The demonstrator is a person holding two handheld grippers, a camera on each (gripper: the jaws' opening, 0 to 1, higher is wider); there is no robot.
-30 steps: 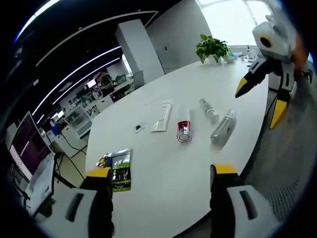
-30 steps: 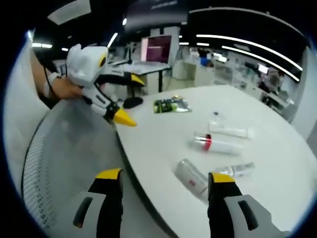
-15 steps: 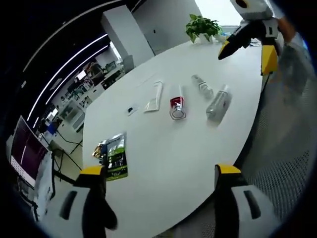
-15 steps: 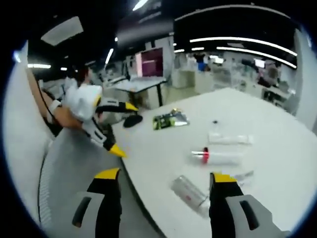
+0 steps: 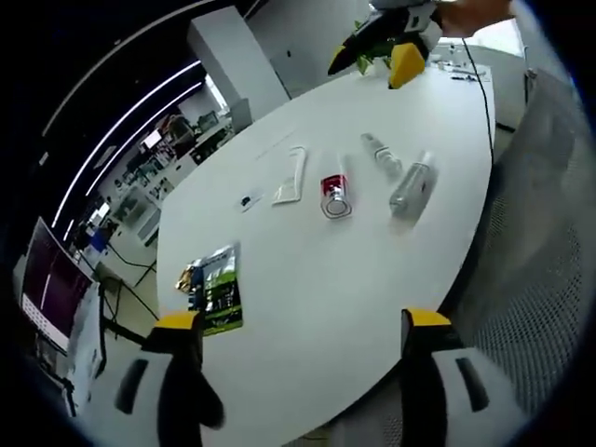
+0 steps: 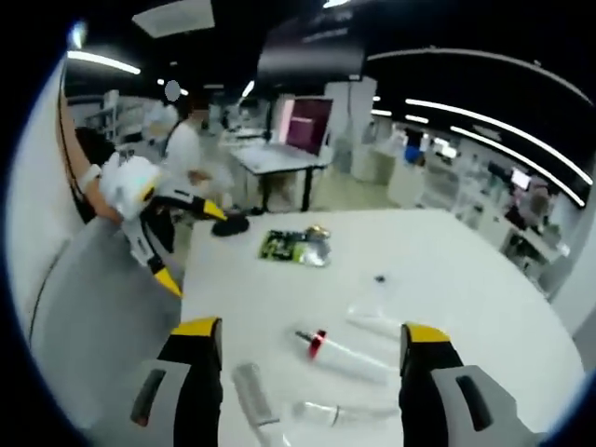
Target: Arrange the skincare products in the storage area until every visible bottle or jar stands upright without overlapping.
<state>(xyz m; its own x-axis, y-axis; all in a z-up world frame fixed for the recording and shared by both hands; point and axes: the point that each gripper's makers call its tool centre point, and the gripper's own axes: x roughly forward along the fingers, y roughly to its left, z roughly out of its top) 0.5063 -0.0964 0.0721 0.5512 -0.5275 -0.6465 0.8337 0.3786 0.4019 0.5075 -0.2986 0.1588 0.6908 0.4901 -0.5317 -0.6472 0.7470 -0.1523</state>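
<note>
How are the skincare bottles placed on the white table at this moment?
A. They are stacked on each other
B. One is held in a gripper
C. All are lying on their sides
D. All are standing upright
C: in the left gripper view the red-capped bottle, the clear bottle and the small spray bottle all lie flat on the white table, apart from each other.

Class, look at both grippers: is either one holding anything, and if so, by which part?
Nothing is held. The left gripper and right gripper are both open with empty jaws; the bottles lie untouched on the table.
</note>
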